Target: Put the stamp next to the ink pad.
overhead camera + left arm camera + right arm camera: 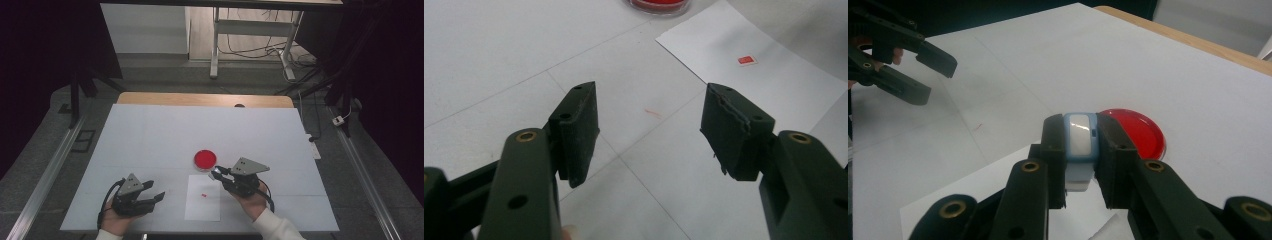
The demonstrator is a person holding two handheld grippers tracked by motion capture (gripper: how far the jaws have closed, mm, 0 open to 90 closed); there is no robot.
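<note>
now: right gripper (1082, 150) clamped on a small light-blue and white stamp-like block (1081, 137), pads pressing both its sides, block upright between them and lifted off the table, above the near edge of the white paper sheet (202, 197). seen in the high view just right of the sheet's upper corner (218, 175), close beside the red round dish (205, 159). dish resting on the white table cover (150, 135), touching or just beyond the sheet's far edge; cannot tell which. small red square mark (747, 60) printed near the middle of the sheet. left gripper (649, 130) roughly half open, nothing between the pads, only bare table cover behind the gap; held low over the table, left of the sheet and well apart from the block. faint reddish smear (653, 113) on the cover ahead of the left gripper's jaws.
</note>
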